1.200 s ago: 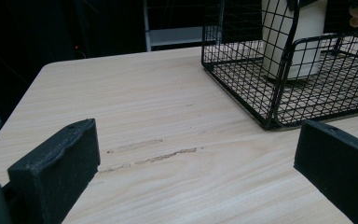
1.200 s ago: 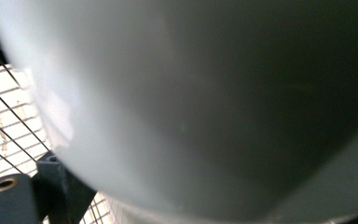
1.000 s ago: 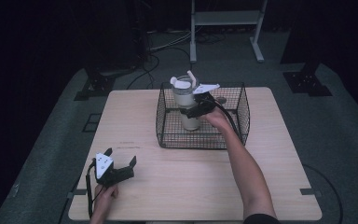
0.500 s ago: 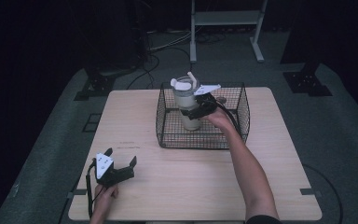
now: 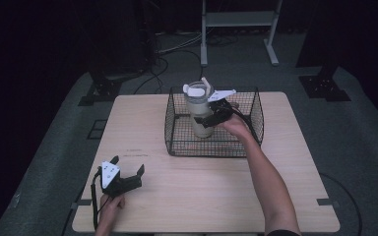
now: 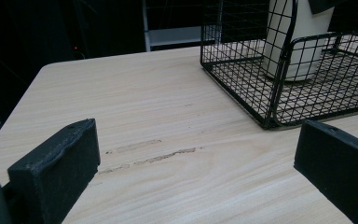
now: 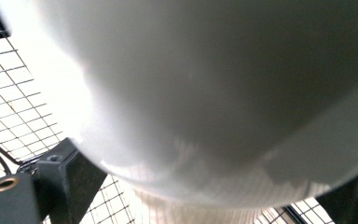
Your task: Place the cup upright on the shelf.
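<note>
A cream tumbler (image 5: 200, 110) with a pale lid stands upright inside a black wire basket (image 5: 177, 132) on the far half of a light wooden table (image 5: 285, 162), toward the basket's left end, with its top rising above the basket rim. The right gripper (image 5: 211, 117) reaches over the basket's near wall from the right and has its two jaws set against either side of the tumbler's body; in the right gripper view the curved cream wall (image 7: 223, 93) fills the space between the jaws, with wire mesh showing below and to the left, so the grip looks closed on the tumbler. Around the tumbler the basket leaves little side room: the left wall is near it, the far rim is just behind it, and the free floor of the basket lies to its right, where the person's hand and forearm come in. The way upward is open, since the basket has no cover. The left gripper (image 5: 123, 177) rests near the table's near-left corner, well apart from the basket, its jaws spread wide with nothing between them; in the left gripper view bare wood lies between the two black jaws and the basket's near-left corner stands ahead to the right. The tabletop between the left gripper and the basket is bare, as is the right half. Beyond the far edge, cables lie on the grey floor and a metal frame (image 5: 238, 19) stands farther back.
</note>
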The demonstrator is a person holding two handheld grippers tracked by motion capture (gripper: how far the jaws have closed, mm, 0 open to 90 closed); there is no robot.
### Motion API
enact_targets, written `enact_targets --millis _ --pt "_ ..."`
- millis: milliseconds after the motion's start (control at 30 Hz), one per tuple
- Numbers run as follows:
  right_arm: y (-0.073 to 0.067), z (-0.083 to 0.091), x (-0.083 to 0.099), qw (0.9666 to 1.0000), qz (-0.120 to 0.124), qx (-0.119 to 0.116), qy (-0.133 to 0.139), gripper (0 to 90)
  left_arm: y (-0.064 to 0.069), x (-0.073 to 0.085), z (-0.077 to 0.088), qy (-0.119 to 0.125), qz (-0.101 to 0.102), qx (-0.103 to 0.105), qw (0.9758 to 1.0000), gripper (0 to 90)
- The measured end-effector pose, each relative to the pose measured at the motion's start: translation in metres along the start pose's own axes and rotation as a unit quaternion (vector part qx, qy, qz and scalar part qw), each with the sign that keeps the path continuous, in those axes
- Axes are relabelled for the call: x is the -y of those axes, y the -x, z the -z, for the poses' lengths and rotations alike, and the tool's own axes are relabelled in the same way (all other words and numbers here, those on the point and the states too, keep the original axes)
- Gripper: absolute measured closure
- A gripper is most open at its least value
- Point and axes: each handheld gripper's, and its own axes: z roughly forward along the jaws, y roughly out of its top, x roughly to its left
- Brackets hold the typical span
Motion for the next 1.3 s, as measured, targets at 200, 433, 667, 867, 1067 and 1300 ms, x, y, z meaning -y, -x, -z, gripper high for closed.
enact_targets --millis 200,433,667,867,1067,1300 --pt "-0.002 0.006 0.004 1.0000 -0.001 0.000 -0.003 8.0 0.001 0.000 0.000 -0.001 -0.003 0.000 1.0000 0.0" --pt "-0.001 0.015 0.006 0.9998 0.003 0.004 -0.018 8.3 0.001 0.000 0.000 -0.001 -0.002 0.001 1.0000 0.0" --pt "-0.004 0.016 0.006 0.9996 0.009 0.010 -0.026 8.7 0.001 0.000 0.000 -0.001 -0.005 0.002 1.0000 0.0" --pt "-0.003 0.024 0.007 0.9997 0.005 0.010 -0.023 8.7 0.001 0.000 0.000 -0.001 -0.006 0.002 1.0000 0.0" --pt "-0.005 0.036 0.004 0.9998 0.001 0.006 -0.020 8.7 0.002 0.000 0.000 0.000 -0.007 0.001 1.0000 0.0" --pt "-0.006 0.048 0.001 0.9996 -0.005 0.011 -0.025 8.7 0.002 0.000 0.000 0.000 -0.007 0.001 1.0000 0.0"
